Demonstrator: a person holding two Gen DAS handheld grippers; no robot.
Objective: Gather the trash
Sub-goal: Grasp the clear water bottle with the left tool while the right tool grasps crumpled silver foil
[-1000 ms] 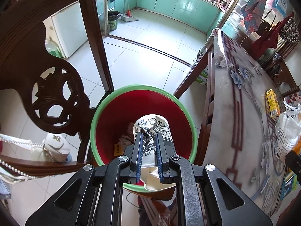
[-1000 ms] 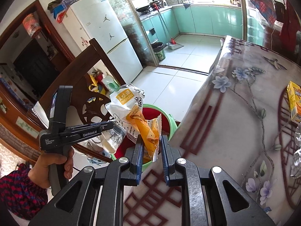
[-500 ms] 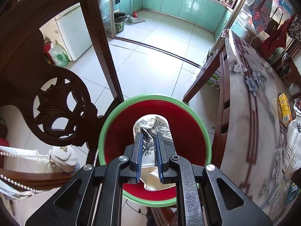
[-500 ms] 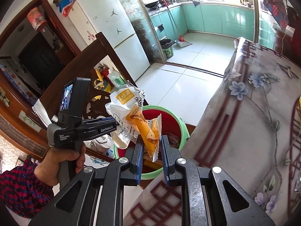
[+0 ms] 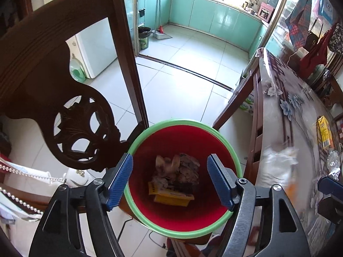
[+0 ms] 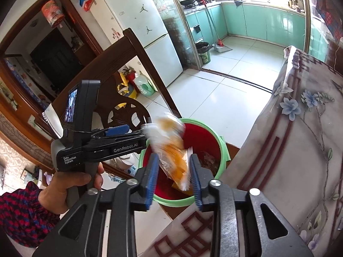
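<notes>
Left gripper jaws just opening wide, cup gone into bin; right gripper loosening, wrapper slipping toward 12 o'clock.

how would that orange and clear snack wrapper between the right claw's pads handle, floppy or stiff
Probably floppy: the snack wrapper is thin crinkled film, blurred as the right claw has just been opening. Likely very light, so it may flutter rather than drop straight into the red bin. Its glossy film could slip from a loose grip.
</notes>
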